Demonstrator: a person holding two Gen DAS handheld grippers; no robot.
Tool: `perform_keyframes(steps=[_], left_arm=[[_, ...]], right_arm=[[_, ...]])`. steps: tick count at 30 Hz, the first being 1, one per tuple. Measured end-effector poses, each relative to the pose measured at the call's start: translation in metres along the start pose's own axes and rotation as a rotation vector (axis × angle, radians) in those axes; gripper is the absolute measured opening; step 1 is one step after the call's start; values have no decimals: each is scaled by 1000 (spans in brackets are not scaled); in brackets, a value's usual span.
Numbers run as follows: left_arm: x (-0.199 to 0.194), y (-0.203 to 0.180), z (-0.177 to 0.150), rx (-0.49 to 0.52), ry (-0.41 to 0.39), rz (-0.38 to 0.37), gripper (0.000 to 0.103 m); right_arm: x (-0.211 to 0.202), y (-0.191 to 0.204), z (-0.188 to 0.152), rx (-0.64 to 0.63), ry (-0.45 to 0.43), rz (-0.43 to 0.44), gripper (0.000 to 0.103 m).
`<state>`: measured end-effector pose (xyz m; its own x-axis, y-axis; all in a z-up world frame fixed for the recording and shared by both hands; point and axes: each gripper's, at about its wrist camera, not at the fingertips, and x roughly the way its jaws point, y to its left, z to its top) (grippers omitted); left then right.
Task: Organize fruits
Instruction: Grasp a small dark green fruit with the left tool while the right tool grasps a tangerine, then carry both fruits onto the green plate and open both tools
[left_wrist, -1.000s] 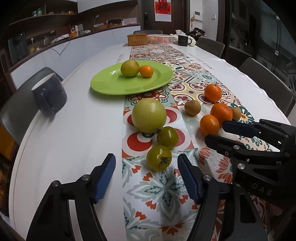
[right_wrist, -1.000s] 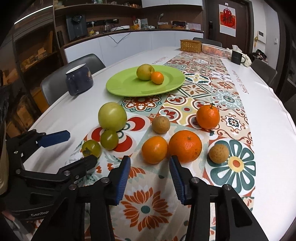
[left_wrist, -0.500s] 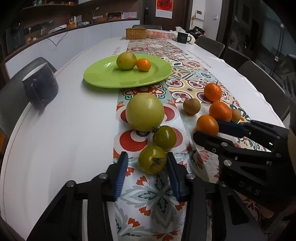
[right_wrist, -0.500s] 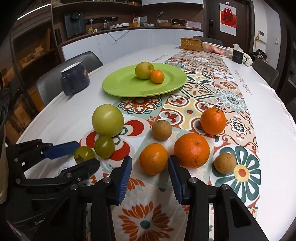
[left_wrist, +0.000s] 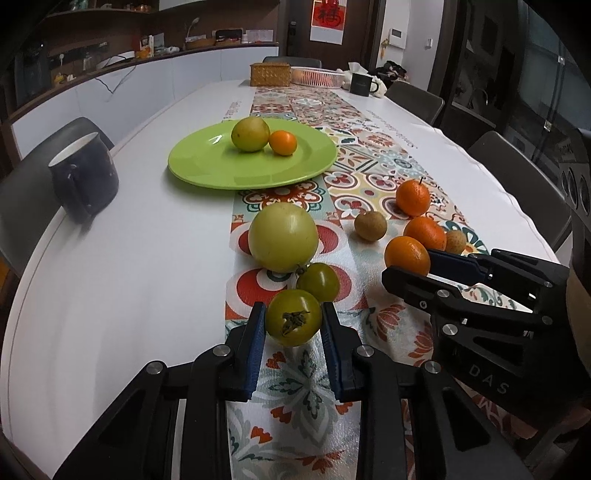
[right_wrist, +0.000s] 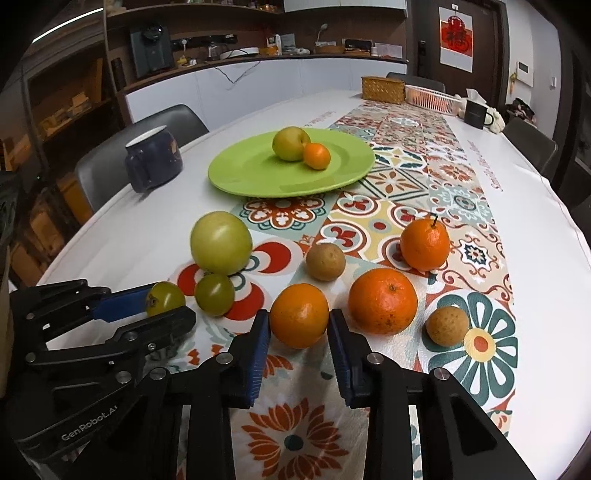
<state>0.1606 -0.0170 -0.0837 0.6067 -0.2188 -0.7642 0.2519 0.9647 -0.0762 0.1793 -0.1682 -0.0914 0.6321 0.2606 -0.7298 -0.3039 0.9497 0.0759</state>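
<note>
Long white table (left_wrist: 122, 258) with patterned runner (right_wrist: 413, 173); green plate (left_wrist: 207, 166) at the far left, already holding a yellow-green fruit (left_wrist: 250, 133) and a small orange (left_wrist: 283, 143). Left gripper (left_wrist: 293, 323): jaws closed onto a small green tomato (left_wrist: 293, 316), pads pressing both sides, fruit low at the runner. Right gripper (right_wrist: 299, 325): jaws closed onto a near orange (right_wrist: 299, 314), likewise pinched. Loose on the runner: large pale green fruit (left_wrist: 282, 236), second green tomato (left_wrist: 318, 281), two more oranges (right_wrist: 383, 301) (right_wrist: 424, 243), two small brown fruits (right_wrist: 325, 261) (right_wrist: 447, 326). Blue mug (left_wrist: 85, 177) at the far left edge. Risks: round, smooth fruit may slip or roll from a narrow pinch on lifting; hard squeezing could bruise the tomato; the two grippers stand close and could collide heading for the plate; a lifted fruit may nudge its neighbour rolling.
</note>
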Motion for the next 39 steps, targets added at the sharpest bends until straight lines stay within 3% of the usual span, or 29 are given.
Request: perform_keyframes(steps=[11, 21, 29, 39], left_arm=[[-36, -2, 15, 2, -63, 11, 29], [-64, 8, 50, 23, -159, 51, 29], [-57, 21, 86, 37, -178, 86, 29], [-31, 42, 127, 41, -177, 119, 29]], right_arm=[[-31, 6, 11, -8, -66, 31, 33], [-55, 12, 50, -31, -147, 67, 33], [-46, 13, 91, -48, -170, 78, 33], [-11, 12, 130, -53, -129, 79, 33]])
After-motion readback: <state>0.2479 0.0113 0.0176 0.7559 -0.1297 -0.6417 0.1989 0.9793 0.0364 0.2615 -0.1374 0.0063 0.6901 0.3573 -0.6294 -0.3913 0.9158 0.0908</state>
